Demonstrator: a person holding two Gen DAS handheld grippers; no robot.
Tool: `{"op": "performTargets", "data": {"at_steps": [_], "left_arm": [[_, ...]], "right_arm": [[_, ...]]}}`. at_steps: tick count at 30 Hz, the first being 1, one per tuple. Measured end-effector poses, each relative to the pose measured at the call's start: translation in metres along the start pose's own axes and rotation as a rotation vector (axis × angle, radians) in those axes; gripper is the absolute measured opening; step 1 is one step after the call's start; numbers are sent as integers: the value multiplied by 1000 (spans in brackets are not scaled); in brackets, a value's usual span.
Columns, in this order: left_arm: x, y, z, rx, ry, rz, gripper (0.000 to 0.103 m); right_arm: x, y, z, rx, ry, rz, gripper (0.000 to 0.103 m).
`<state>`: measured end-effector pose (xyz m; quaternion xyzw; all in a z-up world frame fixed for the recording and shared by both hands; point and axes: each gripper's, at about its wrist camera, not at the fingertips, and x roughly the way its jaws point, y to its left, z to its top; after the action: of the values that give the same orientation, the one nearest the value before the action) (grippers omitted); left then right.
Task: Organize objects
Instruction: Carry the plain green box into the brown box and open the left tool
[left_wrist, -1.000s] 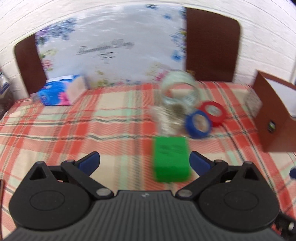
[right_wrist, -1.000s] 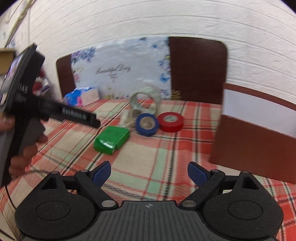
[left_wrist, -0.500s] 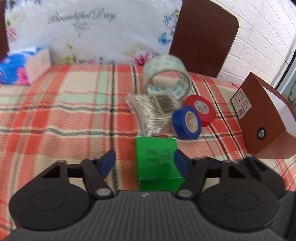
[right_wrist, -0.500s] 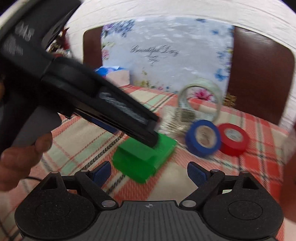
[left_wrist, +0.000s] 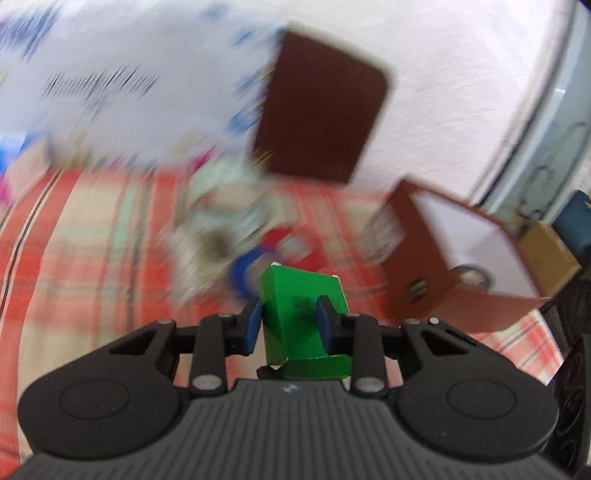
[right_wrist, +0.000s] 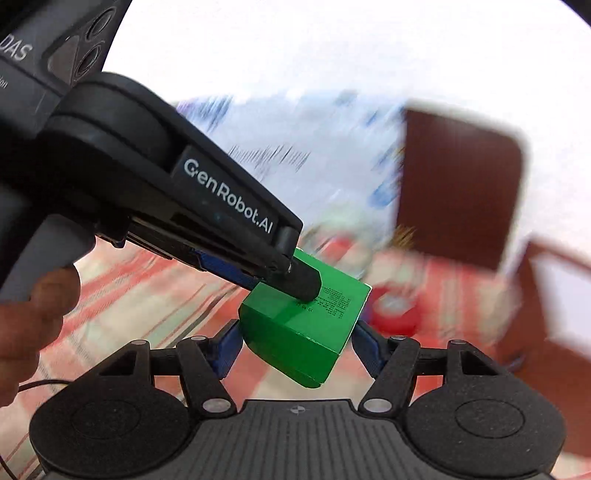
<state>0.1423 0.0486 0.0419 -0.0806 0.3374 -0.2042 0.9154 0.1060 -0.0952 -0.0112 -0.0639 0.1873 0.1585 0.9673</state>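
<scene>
In the left wrist view, a green box (left_wrist: 303, 314) is seen at centre frame, clamped between the blue pads of the left gripper (left_wrist: 289, 325), whose jaws have just been closing, and lifted clear of the plaid tablecloth (left_wrist: 74, 258). It is judged light, thin-walled cardboard, easily dented; its flat side faces are the best purchase. The rolls of tape (left_wrist: 266, 254) behind it are blurred, and the brown container (left_wrist: 436, 280) at right is only partly made out. In the right wrist view, the box sits at centre between the fingers of the right gripper (right_wrist: 295, 345), which have just been closing; contact of the pads cannot be told. The hand (right_wrist: 33, 314) at left is cut off.
</scene>
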Motion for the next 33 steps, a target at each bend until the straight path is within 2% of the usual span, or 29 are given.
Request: {"op": "performTargets", "data": {"at_steps": [5, 10, 13, 14, 15, 17, 20, 27, 30, 33], "left_arm": [[7, -78, 32, 136, -79, -102, 34], [56, -145, 39, 221, -42, -169, 34], [86, -174, 42, 254, -18, -176, 37], [96, -181, 42, 268, -12, -167, 39], [107, -188, 42, 285, -3, -137, 46], [126, -196, 42, 313, 17, -55, 49], [127, -195, 41, 320, 25, -12, 49], [74, -195, 27, 358, -22, 98, 59], [50, -190, 14, 358, -11, 156, 59], [31, -181, -2, 333, 14, 180, 59]], "right_arm": [[-39, -51, 11, 8, -115, -174, 65], [-50, -110, -3, 57, -87, -283, 65], [-45, -137, -13, 79, -74, -329, 66], [-40, -145, -16, 80, -70, -336, 70], [-34, -151, -19, 76, -56, -345, 74], [-31, -161, -24, 107, -67, -361, 82], [-42, -165, -27, 157, -93, -361, 81], [-97, -144, -41, 288, -177, -347, 82], [-119, -128, -49, 313, -177, -324, 82], [-121, -118, -44, 301, -170, -302, 82]]}}
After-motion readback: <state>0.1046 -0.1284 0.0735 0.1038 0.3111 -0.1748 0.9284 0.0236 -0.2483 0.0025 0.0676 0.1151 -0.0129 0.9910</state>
